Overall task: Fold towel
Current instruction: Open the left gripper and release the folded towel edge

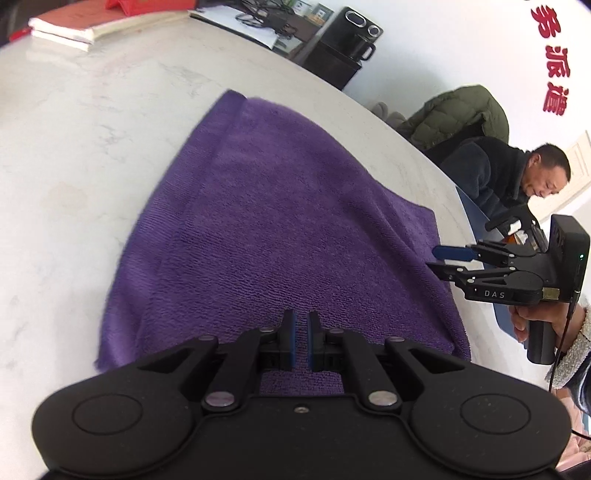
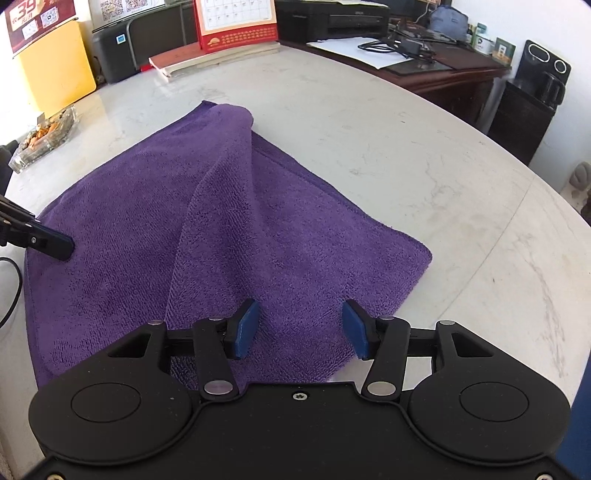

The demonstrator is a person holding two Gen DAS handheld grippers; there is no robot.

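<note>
A purple towel (image 1: 266, 221) lies on the white marble table (image 1: 92, 147), with a raised crease running from its far corner toward me. In the right wrist view that crease splits the towel (image 2: 155, 229), and one flap lies over the other layer. My left gripper (image 1: 301, 332) hangs over the towel's near edge with its blue pads almost together. I see no cloth pinched between them. Its dark fingertip (image 2: 55, 247) shows at the towel's left edge. My right gripper (image 2: 299, 325) stands open above the near right part of the towel, pads apart and empty. From the left wrist the right gripper (image 1: 436, 260) sits at the towel's right edge.
Stacked books (image 1: 74, 26) and a red calendar (image 2: 236, 22) stand at the table's far side. A glass dish of scraps (image 2: 44, 136) sits at far left. A seated person (image 1: 509, 177) is beyond the curved table edge, near a black mug on a cabinet (image 1: 354, 40). A hand (image 1: 535, 317) holds the right gripper.
</note>
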